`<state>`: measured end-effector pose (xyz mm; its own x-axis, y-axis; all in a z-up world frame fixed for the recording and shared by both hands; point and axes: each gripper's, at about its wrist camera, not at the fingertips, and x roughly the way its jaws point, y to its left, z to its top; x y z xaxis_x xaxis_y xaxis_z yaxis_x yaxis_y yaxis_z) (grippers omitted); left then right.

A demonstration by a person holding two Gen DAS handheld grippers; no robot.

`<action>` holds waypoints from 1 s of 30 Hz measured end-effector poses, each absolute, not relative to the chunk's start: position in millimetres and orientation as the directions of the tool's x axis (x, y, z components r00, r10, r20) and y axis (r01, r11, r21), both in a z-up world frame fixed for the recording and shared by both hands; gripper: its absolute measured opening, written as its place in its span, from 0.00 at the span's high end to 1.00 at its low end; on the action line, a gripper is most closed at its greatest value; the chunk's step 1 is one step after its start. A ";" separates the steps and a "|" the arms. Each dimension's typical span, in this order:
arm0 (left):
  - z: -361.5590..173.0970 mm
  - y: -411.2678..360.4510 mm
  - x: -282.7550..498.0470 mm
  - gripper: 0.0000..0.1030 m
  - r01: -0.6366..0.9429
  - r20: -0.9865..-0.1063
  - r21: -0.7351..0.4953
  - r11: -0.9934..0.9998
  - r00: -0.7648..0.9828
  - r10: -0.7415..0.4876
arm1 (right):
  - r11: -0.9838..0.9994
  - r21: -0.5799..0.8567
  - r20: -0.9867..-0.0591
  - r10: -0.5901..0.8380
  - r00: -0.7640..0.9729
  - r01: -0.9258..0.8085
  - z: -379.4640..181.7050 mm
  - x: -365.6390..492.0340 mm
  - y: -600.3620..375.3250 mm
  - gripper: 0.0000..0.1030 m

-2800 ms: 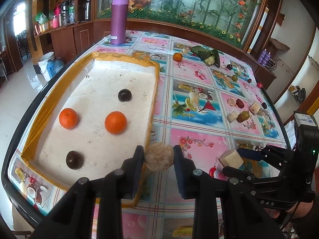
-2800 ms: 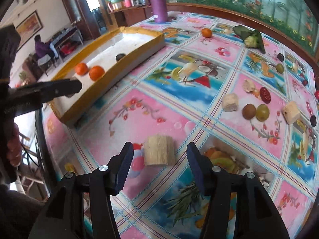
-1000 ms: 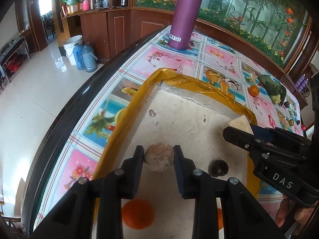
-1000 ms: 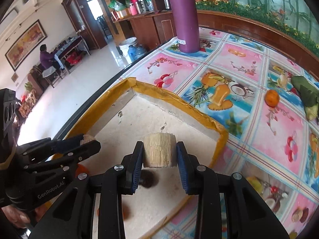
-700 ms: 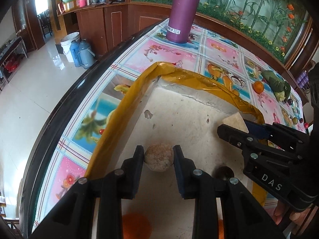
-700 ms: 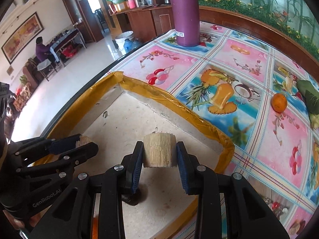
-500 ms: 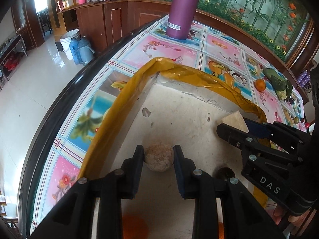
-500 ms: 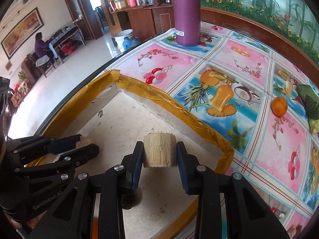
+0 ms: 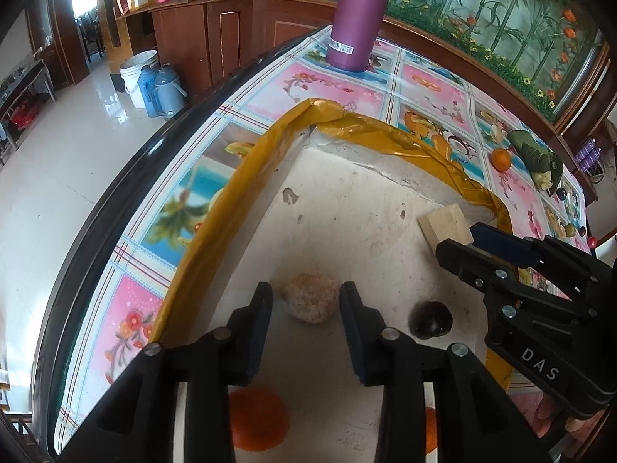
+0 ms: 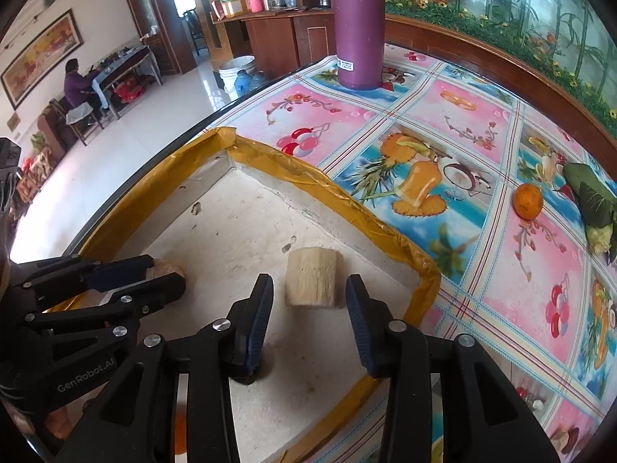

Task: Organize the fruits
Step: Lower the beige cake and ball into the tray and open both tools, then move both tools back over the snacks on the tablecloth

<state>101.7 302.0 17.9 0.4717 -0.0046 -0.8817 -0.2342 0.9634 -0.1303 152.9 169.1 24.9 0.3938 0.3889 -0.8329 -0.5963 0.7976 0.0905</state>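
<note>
Both grippers have opened since 0.5 s ago. On the tray floor, the left gripper stands spread around the round fruit. Spread too, the right gripper frames the cane piece, touching neither side.

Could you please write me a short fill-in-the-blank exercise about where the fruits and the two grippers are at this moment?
1. Both the left gripper and the right gripper have their jaws ____.
2. The round beige fruit rests on the floor of the ____-rimmed tray.
3. The pale cylindrical piece lies between the fingers of the ____ gripper.
4. The tall purple bottle stands ____ the tray.

Missing words: open; yellow; right; outside
</note>
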 end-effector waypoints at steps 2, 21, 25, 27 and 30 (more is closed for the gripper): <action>19.6 300.7 95.7 0.52 -0.238 -0.882 -0.127 0.963 0.470 0.000 | 0.798 0.093 -0.828 0.393 0.399 -0.595 28.7 146.9 166.1 0.63; 62.4 259.2 15.6 0.26 -0.293 -0.795 -0.053 0.955 0.591 0.137 | 0.837 0.181 -0.804 0.428 0.412 -0.516 53.0 59.8 60.3 0.61; 66.8 232.0 10.1 0.25 -0.264 -0.789 -0.054 0.963 0.602 0.121 | 0.857 0.180 -0.809 0.408 0.423 -0.482 51.0 43.5 28.0 0.59; 68.0 216.8 9.7 0.23 -0.245 -0.790 -0.054 0.968 0.603 0.108 | 0.867 0.178 -0.808 0.399 0.433 -0.466 51.0 35.4 12.2 0.56; 69.1 193.7 10.4 0.21 -0.216 -0.793 -0.058 0.975 0.604 0.086 | 0.880 0.179 -0.806 0.388 0.447 -0.440 50.9 25.3 -12.5 0.52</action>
